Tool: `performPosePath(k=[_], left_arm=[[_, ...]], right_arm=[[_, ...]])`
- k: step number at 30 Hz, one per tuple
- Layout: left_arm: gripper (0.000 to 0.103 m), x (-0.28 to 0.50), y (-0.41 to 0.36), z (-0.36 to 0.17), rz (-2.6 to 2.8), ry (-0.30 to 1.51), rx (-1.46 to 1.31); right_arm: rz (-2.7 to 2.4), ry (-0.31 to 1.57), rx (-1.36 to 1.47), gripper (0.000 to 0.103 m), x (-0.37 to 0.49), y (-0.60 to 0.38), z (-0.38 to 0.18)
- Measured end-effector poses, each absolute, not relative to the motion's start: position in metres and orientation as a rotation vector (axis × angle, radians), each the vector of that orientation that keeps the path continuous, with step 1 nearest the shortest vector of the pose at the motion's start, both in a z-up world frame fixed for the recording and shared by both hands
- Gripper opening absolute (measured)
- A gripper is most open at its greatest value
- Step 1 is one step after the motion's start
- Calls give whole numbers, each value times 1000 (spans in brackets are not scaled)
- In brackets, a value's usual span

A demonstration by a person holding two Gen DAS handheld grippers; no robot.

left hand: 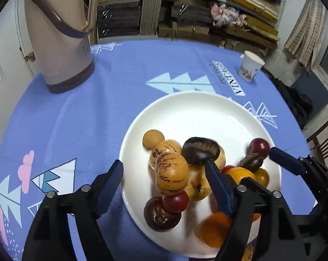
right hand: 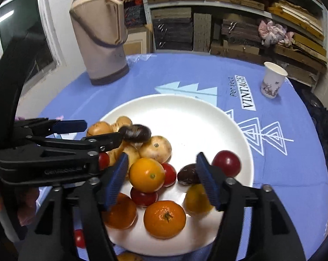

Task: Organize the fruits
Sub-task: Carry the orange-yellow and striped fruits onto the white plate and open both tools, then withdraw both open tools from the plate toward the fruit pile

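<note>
A white plate [left hand: 196,113] [right hand: 185,113] on the blue tablecloth holds a pile of fruit: streaked tan fruits [left hand: 171,175], dark brown fruits [left hand: 201,150], small red ones [left hand: 259,146] and orange ones [right hand: 164,218]. My left gripper [left hand: 164,178] is open, its fingers either side of the tan fruits at the plate's near left. My right gripper [right hand: 161,174] is open above a yellow-orange fruit [right hand: 146,175], holding nothing. The left gripper [right hand: 94,132] shows at the left of the right wrist view, and the right gripper's blue pad [left hand: 286,161] at the right of the left wrist view.
A tall beige thermos jug [left hand: 62,37] [right hand: 101,37] stands at the table's far left. A paper cup [left hand: 249,66] [right hand: 272,80] stands at the far right. Shelves of stacked boards are behind the table. A red fruit [right hand: 79,238] lies off the plate, near left.
</note>
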State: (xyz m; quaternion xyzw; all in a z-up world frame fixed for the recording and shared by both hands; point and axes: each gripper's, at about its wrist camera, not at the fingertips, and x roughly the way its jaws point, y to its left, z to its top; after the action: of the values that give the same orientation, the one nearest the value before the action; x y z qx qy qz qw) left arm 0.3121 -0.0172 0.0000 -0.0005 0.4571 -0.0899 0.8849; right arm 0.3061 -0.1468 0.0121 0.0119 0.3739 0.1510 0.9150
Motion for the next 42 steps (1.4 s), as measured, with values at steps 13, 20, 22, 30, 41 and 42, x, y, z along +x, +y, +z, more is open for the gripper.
performPosePath(k=[13,20,22,30,41,42], left_arm=[[82,264,-18,14,-219,911,55],[82,225,-16,8,-245,910,64],[82,216,-18,6,-253,909,86],[83,187,-12,-17,-250,944,92],[83,176,6,-40,-235,1000,55],[83,175,8,-40,-232,998,56]], right_arm=[[260,711,89,84,249,-174,30],[269,735,126,86,204,-181,18],[279,737,114,92,194,-177,14],[329,774,46,93,169,-151,-7],[370,852,50,81,175,-144,-30],[370,857,46,81,176,-143,-32]])
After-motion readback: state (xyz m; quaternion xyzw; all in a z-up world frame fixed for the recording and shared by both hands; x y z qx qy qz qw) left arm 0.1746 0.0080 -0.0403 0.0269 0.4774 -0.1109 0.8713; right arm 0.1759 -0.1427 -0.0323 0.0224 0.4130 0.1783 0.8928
